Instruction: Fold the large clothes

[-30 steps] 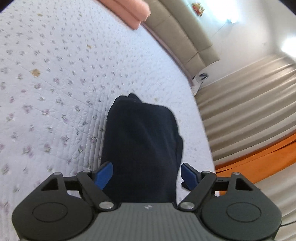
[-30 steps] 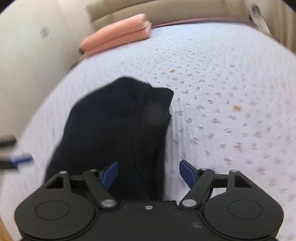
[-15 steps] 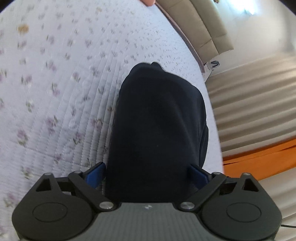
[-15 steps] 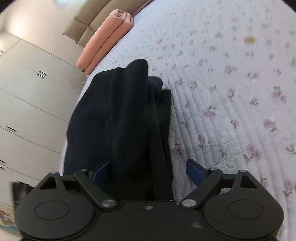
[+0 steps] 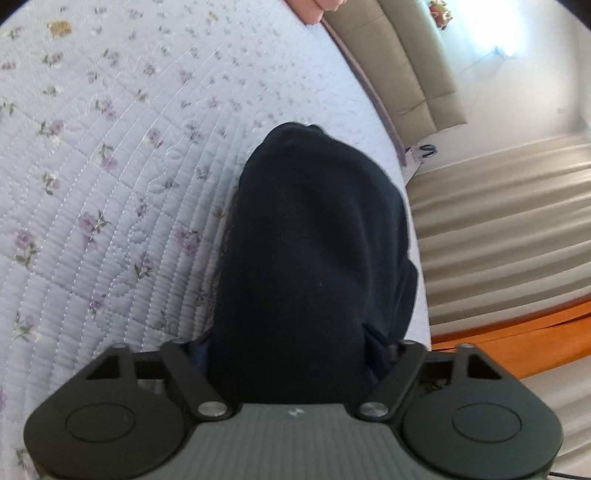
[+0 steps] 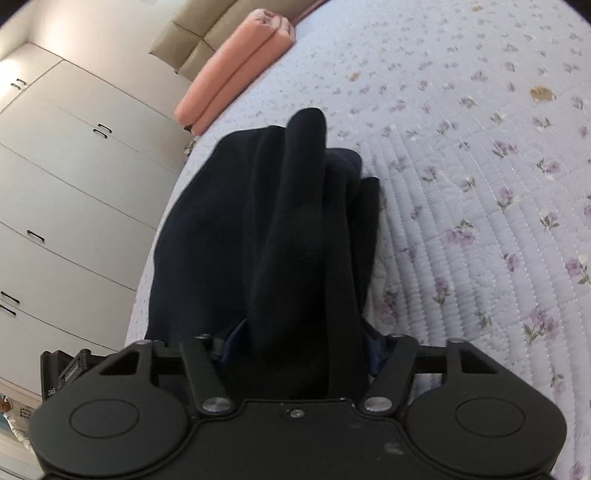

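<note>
Dark navy garment (image 5: 314,258) bunched between both grippers' closing jaws.

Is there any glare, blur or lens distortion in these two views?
Left wrist view: a blown-out bright patch at the upper right; the bedspread quilting lines bow. Right wrist view: even light, wardrobe doors curved by the fisheye, the dark garment without detail.

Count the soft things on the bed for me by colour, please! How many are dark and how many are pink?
Dark navy: 1, the folded garment on the flowery quilt
Pink: 1, the folded blanket at the far end of the bed
Total: 2
</note>
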The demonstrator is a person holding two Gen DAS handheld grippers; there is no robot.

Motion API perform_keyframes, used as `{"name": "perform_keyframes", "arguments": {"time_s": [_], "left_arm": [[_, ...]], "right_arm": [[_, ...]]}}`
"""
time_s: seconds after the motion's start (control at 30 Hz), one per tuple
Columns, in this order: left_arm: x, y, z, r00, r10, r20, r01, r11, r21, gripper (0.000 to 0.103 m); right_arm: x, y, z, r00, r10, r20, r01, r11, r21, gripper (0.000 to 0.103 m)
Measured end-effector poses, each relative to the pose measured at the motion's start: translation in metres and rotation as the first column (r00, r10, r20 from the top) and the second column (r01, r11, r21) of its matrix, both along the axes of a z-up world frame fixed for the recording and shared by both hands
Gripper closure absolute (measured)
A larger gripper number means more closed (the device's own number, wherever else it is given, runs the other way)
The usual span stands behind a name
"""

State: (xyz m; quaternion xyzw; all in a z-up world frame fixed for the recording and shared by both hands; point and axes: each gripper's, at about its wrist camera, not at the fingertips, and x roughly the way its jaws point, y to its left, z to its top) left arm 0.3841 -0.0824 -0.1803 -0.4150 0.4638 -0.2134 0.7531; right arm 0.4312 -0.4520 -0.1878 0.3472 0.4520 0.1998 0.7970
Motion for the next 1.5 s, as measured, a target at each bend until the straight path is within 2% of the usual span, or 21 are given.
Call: {"name": "perform_keyframes", "arguments": {"time_s": [0.07, 0.13, 0.23, 0.47, 0.63, 0.77, 0.8, 0.83, 0.9, 0.97, 1.03, 1.13, 1.17, 1.2, 1.27, 1.3, 1.37, 1.4, 1.43, 1.47, 1.5], "left_arm": [[0.0, 0.005, 0.006, 1.0, -0.006, 0.017, 0.007, 0.998, -0.062, 0.039], [-0.004, 0.013, 0.02, 0.998, -0.028, 0.048, 0.034, 0.991, -0.128, 0.039], [-0.018, 0.032, 0.052, 0.992, -0.055, 0.115, 0.071, 0.988, -0.136, 0.039], [-0.084, 0.099, 0.093, 0.993, -0.018, 0.118, 0.041, 0.979, -0.199, 0.039], [-0.114, 0.123, 0.066, 0.997, -0.015, 0.076, 0.028, 0.982, -0.184, 0.038], [-0.124, 0.141, 0.003, 1.0, 0.022, 0.002, -0.022, 0.998, -0.053, 0.032], [-0.126, 0.149, -0.016, 0.999, 0.033, -0.025, -0.034, 0.998, -0.057, 0.032], [-0.131, 0.157, -0.023, 0.999, 0.038, -0.018, -0.04, 0.992, -0.122, 0.033], [-0.138, 0.17, -0.009, 0.999, 0.039, 0.023, -0.036, 0.994, -0.106, 0.033], [-0.145, 0.181, 0.025, 0.99, 0.004, 0.144, -0.012, 0.999, 0.053, 0.035], [-0.153, 0.192, 0.049, 0.97, 0.004, 0.243, -0.033, 0.993, 0.114, 0.035], [-0.154, 0.187, 0.065, 0.944, -0.02, 0.33, -0.012, 0.995, 0.094, 0.039], [-0.153, 0.178, 0.065, 0.932, -0.044, 0.359, 0.015, 0.997, 0.082, 0.043], [-0.155, 0.165, 0.064, 0.919, -0.08, 0.386, 0.055, 0.996, 0.076, 0.044], [-0.166, 0.133, 0.062, 0.892, -0.163, 0.422, 0.133, 0.986, 0.1, 0.045], [-0.177, 0.115, 0.063, 0.871, -0.215, 0.442, 0.18, 0.976, 0.119, 0.045], [-0.197, 0.087, 0.061, 0.849, -0.291, 0.44, 0.224, 0.954, 0.199, 0.047], [-0.205, 0.076, 0.057, 0.852, -0.319, 0.415, 0.224, 0.939, 0.262, 0.052], [-0.212, 0.07, 0.05, 0.853, -0.339, 0.397, 0.219, 0.923, 0.317, 0.07], [-0.217, 0.07, 0.041, 0.865, -0.34, 0.369, 0.209, 0.913, 0.35, 0.091], [-0.219, 0.073, 0.034, 0.882, -0.325, 0.341, 0.2, 0.914, 0.353, 0.096]], "right_arm": [[-0.005, 0.002, 0.01, 1.0, -0.011, 0.01, 0.011, 0.999, 0.031, 0.042], [-0.014, 0.018, 0.035, 0.996, 0.046, 0.077, -0.044, 0.999, -0.033, 0.042], [-0.036, 0.056, 0.081, 0.977, 0.153, 0.15, -0.13, 0.979, -0.157, 0.042], [-0.11, 0.1, 0.146, 0.966, 0.129, 0.225, -0.112, 0.99, -0.089, 0.042], [-0.133, 0.122, 0.134, 0.971, 0.122, 0.205, -0.098, 0.988, -0.122, 0.042], [-0.132, 0.124, 0.068, 0.991, 0.078, 0.106, -0.061, 0.986, -0.157, 0.042], [-0.132, 0.121, 0.053, 0.996, 0.061, 0.066, -0.049, 0.985, -0.164, 0.042], [-0.132, 0.116, 0.039, 0.998, 0.046, 0.036, -0.04, 0.988, -0.149, 0.029], [-0.14, 0.097, 0.032, 0.999, -0.001, 0.047, 0.004, 0.998, -0.061, 0.026], [-0.148, 0.088, 0.051, 0.988, 0.011, 0.152, 0.005, 0.995, -0.104, 0.026], [-0.146, 0.092, 0.074, 0.963, 0.063, 0.262, -0.018, 0.985, -0.171, 0.026], [-0.133, 0.13, 0.101, 0.879, 0.192, 0.437, -0.066, 0.956, -0.287, 0.026], [-0.123, 0.148, 0.103, 0.843, 0.236, 0.483, -0.08, 0.943, -0.322, 0.033], [-0.115, 0.168, 0.102, 0.811, 0.286, 0.51, -0.102, 0.928, -0.357, 0.042], [-0.097, 0.205, 0.092, 0.772, 0.364, 0.521, -0.126, 0.891, -0.437, 0.085], [-0.089, 0.224, 0.082, 0.752, 0.411, 0.516, -0.12, 0.855, -0.505, 0.091], [-0.077, 0.244, 0.058, 0.762, 0.433, 0.481, -0.019, 0.758, -0.652, 0.096], [-0.067, 0.246, 0.039, 0.797, 0.413, 0.44, 0.052, 0.679, -0.732, 0.096], [-0.06, 0.24, 0.024, 0.827, 0.382, 0.412, 0.098, 0.624, -0.775, 0.097], [-0.054, 0.227, 0.011, 0.862, 0.322, 0.392, 0.121, 0.621, -0.775, 0.09], [-0.054, 0.212, 0.01, 0.885, 0.254, 0.391, 0.127, 0.675, -0.726, 0.089]]}}
